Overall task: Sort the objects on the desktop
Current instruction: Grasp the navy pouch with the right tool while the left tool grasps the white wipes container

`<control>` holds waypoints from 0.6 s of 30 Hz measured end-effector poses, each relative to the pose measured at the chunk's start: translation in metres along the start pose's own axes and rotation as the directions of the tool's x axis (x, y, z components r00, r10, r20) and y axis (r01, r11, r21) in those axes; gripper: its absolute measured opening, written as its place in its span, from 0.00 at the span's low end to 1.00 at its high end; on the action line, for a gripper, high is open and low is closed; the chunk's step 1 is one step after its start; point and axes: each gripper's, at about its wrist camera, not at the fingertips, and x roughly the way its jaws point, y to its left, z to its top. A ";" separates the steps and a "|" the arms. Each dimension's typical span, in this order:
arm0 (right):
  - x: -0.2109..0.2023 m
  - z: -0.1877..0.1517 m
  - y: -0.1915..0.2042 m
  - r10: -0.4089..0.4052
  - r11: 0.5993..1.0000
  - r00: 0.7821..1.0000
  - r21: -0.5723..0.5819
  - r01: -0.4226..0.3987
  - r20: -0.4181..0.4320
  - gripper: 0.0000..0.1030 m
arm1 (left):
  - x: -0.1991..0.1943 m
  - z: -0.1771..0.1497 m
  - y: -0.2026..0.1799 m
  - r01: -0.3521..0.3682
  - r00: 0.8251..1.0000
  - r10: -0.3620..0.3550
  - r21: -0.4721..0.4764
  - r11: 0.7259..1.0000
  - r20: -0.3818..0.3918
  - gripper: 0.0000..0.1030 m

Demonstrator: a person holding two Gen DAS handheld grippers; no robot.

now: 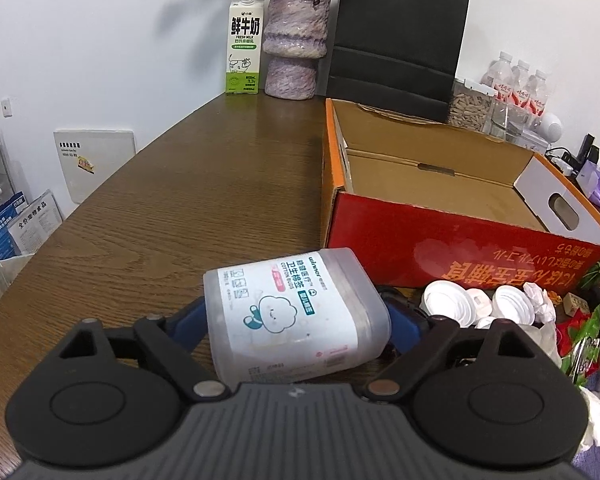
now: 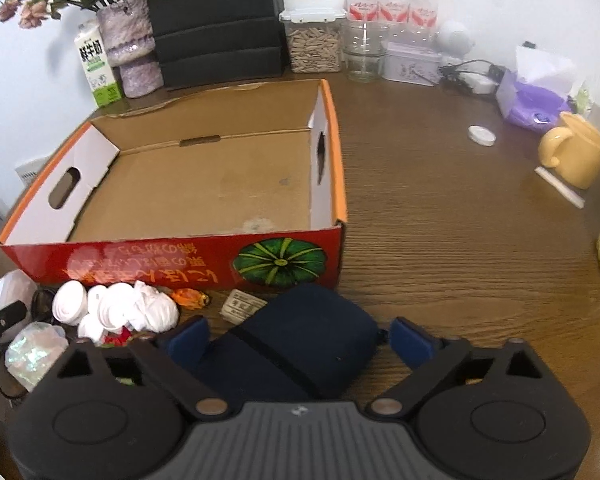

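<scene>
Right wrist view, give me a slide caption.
Right gripper fingers straddle a dark blue pouch before an empty cardboard box.

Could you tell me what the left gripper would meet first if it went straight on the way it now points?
The cotton buds box, lying on its side between the open jaws of the left gripper. Whether the pads already touch it is unclear. Beyond it stands the red wall of the cardboard box.

— How do your two views look?
— Evenly bright, soft indoor light. Your table (image 1: 188,184) shows a pale sheen, and the vase (image 1: 294,44) throws a faint shadow onto the wall (image 1: 100,40).
— Any distortion?
— Strong fisheye bending with dark corners. Your right view is slightly soft; far bottles (image 2: 392,4) look washed out.
</scene>
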 end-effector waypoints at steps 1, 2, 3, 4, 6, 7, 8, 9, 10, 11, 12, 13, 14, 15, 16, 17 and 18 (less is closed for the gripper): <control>-0.002 0.000 0.001 -0.009 1.000 1.000 0.002 0.009 -0.005 0.98 | 0.000 0.000 0.000 0.002 1.000 -0.002 0.001 1.000 -0.001 0.89; -0.004 0.000 0.002 -0.015 1.000 1.000 0.005 0.015 -0.013 0.98 | 0.000 0.000 0.001 0.004 1.000 -0.004 0.001 1.000 -0.001 0.89; -0.005 0.000 0.002 -0.018 1.000 1.000 0.006 0.019 -0.020 0.98 | 0.001 0.000 0.001 0.005 1.000 -0.005 0.003 1.000 -0.001 0.89; -0.006 0.000 0.004 -0.024 1.000 0.999 0.012 0.024 -0.029 0.99 | 0.001 0.000 0.001 0.005 1.000 -0.005 0.006 1.000 -0.001 0.89; -0.003 0.000 0.005 -0.029 0.999 0.998 0.034 0.031 -0.053 1.00 | 0.002 0.000 0.001 0.002 1.000 -0.002 0.010 1.000 -0.001 0.89; 0.001 0.000 0.004 -0.024 0.998 0.997 0.055 0.028 -0.072 1.00 | 0.003 0.000 0.002 0.000 1.000 0.000 0.009 1.000 -0.001 0.89; 0.005 0.001 0.003 -0.015 0.997 0.996 0.078 0.022 -0.089 1.00 | 0.003 0.000 0.003 0.003 1.000 -0.002 0.007 1.000 -0.004 0.89; 0.008 0.001 0.002 -0.009 0.995 0.995 0.099 0.019 -0.101 1.00 | 0.004 0.000 0.003 0.007 1.000 -0.007 0.004 1.000 -0.005 0.89; 0.012 0.002 0.003 -0.006 0.993 0.994 0.116 0.018 -0.111 1.00 | 0.004 0.000 0.004 0.010 1.000 -0.010 0.004 1.000 -0.006 0.89; 0.017 0.002 0.003 -0.004 0.992 0.992 0.128 0.020 -0.123 1.00 | 0.005 0.000 0.004 0.011 1.000 -0.011 0.005 1.000 -0.008 0.89; 0.021 0.003 0.003 0.000 0.990 0.990 0.142 0.020 -0.139 0.98 | 0.005 0.000 0.004 0.012 1.000 -0.011 0.007 1.000 -0.011 0.89; 0.026 0.004 0.004 0.008 0.988 0.988 0.153 0.016 -0.155 0.94 | 0.006 0.000 0.004 0.012 1.000 -0.012 0.011 1.000 -0.016 0.89; 0.031 0.004 0.003 0.022 0.987 0.986 0.164 0.006 -0.168 0.91 | 0.008 0.001 0.004 0.012 1.000 -0.011 0.015 1.000 -0.021 0.89; 0.034 0.004 0.004 0.037 0.985 0.983 0.173 -0.006 -0.177 0.88 | 0.009 0.001 0.004 0.011 1.000 -0.011 0.019 1.000 -0.026 0.89; 0.036 0.004 0.004 0.044 0.984 0.983 0.175 -0.013 -0.179 0.88 | 0.011 0.001 0.004 0.012 0.999 -0.012 0.021 1.000 -0.031 0.89; 0.036 0.004 0.006 0.037 0.987 0.984 0.161 -0.008 -0.174 0.87 | 0.012 0.002 0.004 0.015 0.999 -0.015 0.025 1.000 -0.034 0.88; 0.036 0.005 0.006 0.039 0.988 0.984 0.155 -0.012 -0.172 0.86 | 0.013 0.002 0.004 0.019 0.999 -0.018 0.029 0.999 -0.034 0.88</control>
